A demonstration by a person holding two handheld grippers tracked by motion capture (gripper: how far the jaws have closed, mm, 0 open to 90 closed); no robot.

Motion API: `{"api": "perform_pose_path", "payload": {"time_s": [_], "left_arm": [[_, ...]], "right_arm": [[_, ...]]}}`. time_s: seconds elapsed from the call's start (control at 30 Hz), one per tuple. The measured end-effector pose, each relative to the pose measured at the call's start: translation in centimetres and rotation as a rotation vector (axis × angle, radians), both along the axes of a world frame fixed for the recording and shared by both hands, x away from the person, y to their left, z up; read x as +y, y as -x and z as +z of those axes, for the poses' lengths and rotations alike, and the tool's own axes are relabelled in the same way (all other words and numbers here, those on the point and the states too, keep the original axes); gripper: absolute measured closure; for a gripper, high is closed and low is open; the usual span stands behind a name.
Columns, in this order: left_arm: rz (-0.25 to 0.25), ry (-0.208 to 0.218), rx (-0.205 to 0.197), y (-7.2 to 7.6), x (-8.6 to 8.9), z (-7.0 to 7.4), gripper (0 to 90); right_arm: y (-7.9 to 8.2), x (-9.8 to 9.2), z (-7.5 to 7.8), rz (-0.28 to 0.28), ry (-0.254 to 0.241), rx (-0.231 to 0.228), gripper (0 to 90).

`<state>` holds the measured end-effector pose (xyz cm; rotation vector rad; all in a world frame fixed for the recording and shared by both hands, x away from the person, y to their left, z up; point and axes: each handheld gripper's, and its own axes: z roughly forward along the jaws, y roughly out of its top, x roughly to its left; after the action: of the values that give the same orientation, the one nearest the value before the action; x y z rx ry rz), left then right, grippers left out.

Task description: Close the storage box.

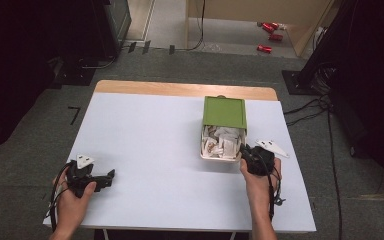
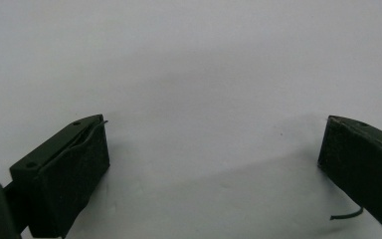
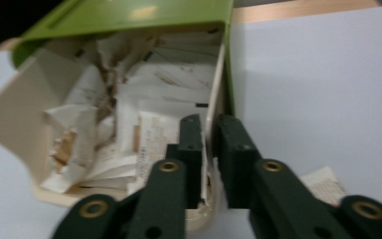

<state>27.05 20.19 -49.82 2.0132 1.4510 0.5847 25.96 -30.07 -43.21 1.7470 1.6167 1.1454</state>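
A cream box (image 1: 203,150) stands right of the table's middle, its green lid (image 1: 224,112) slid back over the far half. Crumpled paper slips (image 1: 222,141) fill the uncovered near half. My right gripper (image 1: 244,150) is at the box's near right corner. In the right gripper view its jaws (image 3: 209,122) straddle the box's thin right wall (image 3: 224,74), one inside among the paper slips (image 3: 144,99), one outside, with a narrow gap showing. My left gripper (image 1: 111,176) rests near the table's front left, open wide over bare white tabletop (image 2: 214,129) with nothing between its pads.
One paper slip (image 3: 323,184) lies on the white table just outside the box, beside the right gripper. A wooden strip (image 1: 180,89) marks the table's far edge. Red cans (image 1: 267,27) and cables (image 1: 305,107) lie on the floor beyond.
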Motion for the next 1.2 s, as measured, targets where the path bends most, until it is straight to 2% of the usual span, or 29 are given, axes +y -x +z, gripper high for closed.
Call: {"api": "perform_pose_path", "payload": {"time_s": [0.03, 0.07, 0.1, 0.13, 0.17, 0.2, 0.23, 0.27, 0.33, 0.37, 0.53, 0.67, 0.8, 0.83, 0.93, 0.97, 1.2], "left_arm": [[0.0, 0.0, 0.0, 0.0, 0.0, 0.0, 0.0], [0.0, -0.001, 0.0, 0.0, 0.0, 0.0, 0.0], [0.001, -0.001, 0.0, 0.0, 0.0, 0.0, 0.0], [0.001, -0.001, 0.0, 0.0, 0.0, 0.0, 0.0], [0.001, -0.001, 0.0, 0.0, 0.0, 0.0, 0.0], [0.001, -0.001, 0.0, 0.0, 0.0, 0.0, 0.0], [0.001, -0.001, 0.0, 0.0, 0.0, 0.0, 0.0], [0.001, -0.002, 0.001, 0.0, 0.0, 0.0, 0.0], [0.001, -0.001, 0.001, 0.0, 0.0, 0.0, 0.0], [0.0, -0.001, 0.001, 0.0, 0.0, 0.0, 0.0], [0.0, -0.001, 0.001, 0.0, 0.0, 0.0, 0.0], [0.0, 0.0, 0.002, 0.0, 0.0, 0.0, 0.0], [0.0, 0.0, 0.003, 0.0, 0.0, 0.0, 0.0], [0.0, 0.0, 0.003, 0.0, 0.0, 0.0, 0.0], [0.0, 0.0, 0.003, 0.0, 0.0, 0.0, 0.0], [0.0, 0.0, 0.003, 0.0, 0.0, 0.0, 0.0], [0.0, 0.001, 0.002, 0.0, 0.0, 0.0, 0.0]], "right_arm": [[0.0, 0.0, 0.0, 0.0, 0.0, 0.0, 78.4], [0.1, -0.4, 0.2, 0.036, -0.036, -0.01, 68.8], [0.2, -0.5, 0.2, 0.05, -0.042, -0.01, 63.6], [0.3, -0.5, 0.2, 0.058, -0.043, -0.007, 59.3], [0.3, -0.5, 0.2, 0.058, -0.043, -0.007, 59.3], [0.4, -0.5, 0.1, 0.067, -0.045, 0.008, 53.8], [0.4, -0.5, 0.1, 0.067, -0.045, 0.008, 53.8], [0.6, -0.3, -0.3, 0.074, -0.043, 0.018, 48.6], [0.7, -0.2, -0.4, 0.077, -0.036, 0.021, 46.9], [0.9, -0.1, -0.9, 0.096, -0.021, 0.031, 43.6], [1.3, 0.0, -1.7, 0.14, -0.017, 0.049, 38.8], [1.6, 0.1, -2.1, 0.153, -0.016, 0.055, 36.6], [1.8, 0.7, -3.0, 0.19, 0.036, 0.097, 37.1], [1.8, 1.1, -3.5, 0.19, 0.08, 0.11, 37.7], [1.7, 1.3, -3.9, 0.178, 0.103, 0.122, 40.1], [1.7, 1.4, -4.2, 0.17, 0.117, 0.133, 44.2], [1.3, 1.8, -5.0, 0.136, 0.119, 0.126, 48.3]]}}
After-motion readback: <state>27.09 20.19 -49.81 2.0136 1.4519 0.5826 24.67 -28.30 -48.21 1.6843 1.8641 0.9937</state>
